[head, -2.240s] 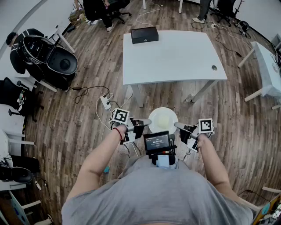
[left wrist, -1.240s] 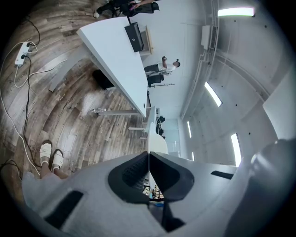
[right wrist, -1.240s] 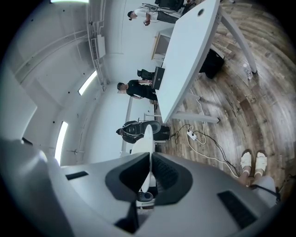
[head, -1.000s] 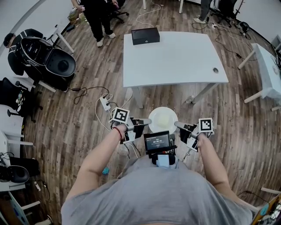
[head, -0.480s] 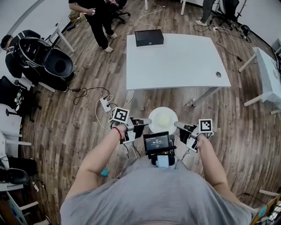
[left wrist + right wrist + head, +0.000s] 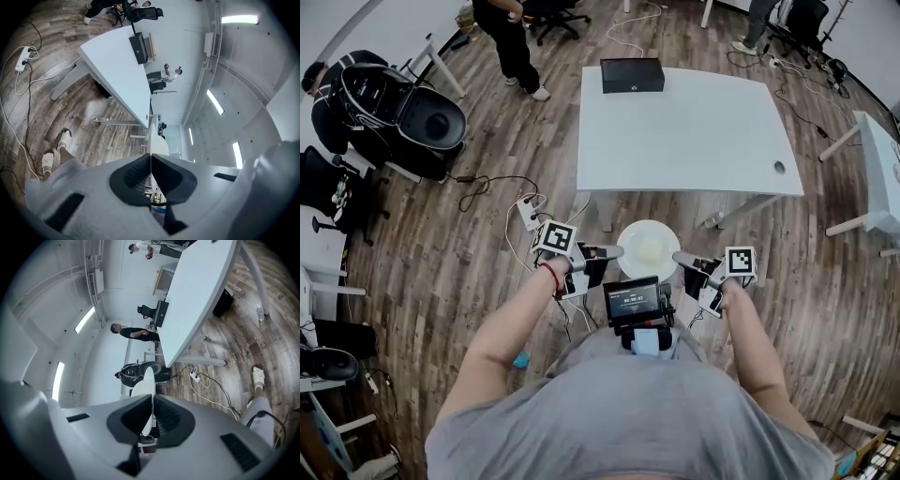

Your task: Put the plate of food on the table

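Note:
A round white plate (image 6: 648,249) with pale yellow food (image 6: 650,250) on it is held level over the wooden floor, in front of my chest. My left gripper (image 6: 619,251) is shut on the plate's left rim, my right gripper (image 6: 677,257) on its right rim. In the left gripper view the plate (image 6: 156,149) shows edge-on between the shut jaws of the left gripper (image 6: 151,164). The right gripper view shows the plate (image 6: 146,385) the same way in the right gripper (image 6: 153,405). The white table (image 6: 684,131) stands a short way ahead.
A black box (image 6: 632,75) lies at the table's far edge, and a round grommet (image 6: 779,167) sits near its right corner. A power strip (image 6: 528,215) with cables lies on the floor left of the table. A person (image 6: 511,42) stands at the far left. Another white desk (image 6: 881,169) is at the right.
The table has come closer and shifted right in the head view as I stepped forward. The person at the far left has walked further back. Both grippers stay shut on the plate.

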`<control>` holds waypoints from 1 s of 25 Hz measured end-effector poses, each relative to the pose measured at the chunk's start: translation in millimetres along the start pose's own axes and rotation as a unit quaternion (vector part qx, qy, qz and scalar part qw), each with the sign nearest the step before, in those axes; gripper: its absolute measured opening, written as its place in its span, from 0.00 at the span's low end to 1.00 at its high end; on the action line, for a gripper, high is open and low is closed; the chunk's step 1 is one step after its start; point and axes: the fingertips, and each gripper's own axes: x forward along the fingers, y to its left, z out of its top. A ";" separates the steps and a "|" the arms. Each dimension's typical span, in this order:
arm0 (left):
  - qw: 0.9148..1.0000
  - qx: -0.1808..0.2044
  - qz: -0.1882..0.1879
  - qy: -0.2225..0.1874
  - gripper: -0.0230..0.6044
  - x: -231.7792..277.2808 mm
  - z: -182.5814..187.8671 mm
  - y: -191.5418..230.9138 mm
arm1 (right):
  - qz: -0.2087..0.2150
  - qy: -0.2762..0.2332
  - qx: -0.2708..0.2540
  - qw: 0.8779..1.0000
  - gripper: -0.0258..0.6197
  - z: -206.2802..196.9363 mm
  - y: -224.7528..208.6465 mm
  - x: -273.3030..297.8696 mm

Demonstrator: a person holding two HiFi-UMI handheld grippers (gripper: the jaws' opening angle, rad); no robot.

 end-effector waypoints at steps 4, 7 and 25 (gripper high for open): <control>1.000 -0.001 0.001 -0.015 0.08 0.4 19.2 2.5 | -0.003 0.010 -0.009 1.000 0.10 20.9 -2.6 11.6; 1.000 -0.002 0.003 -0.026 0.08 -1.0 37.4 5.1 | 0.000 0.020 -0.013 1.000 0.10 37.3 -2.1 23.9; 0.997 -0.027 0.014 -0.075 0.08 41.4 139.1 -0.1 | -0.013 0.070 -0.022 0.997 0.10 157.3 -7.3 44.3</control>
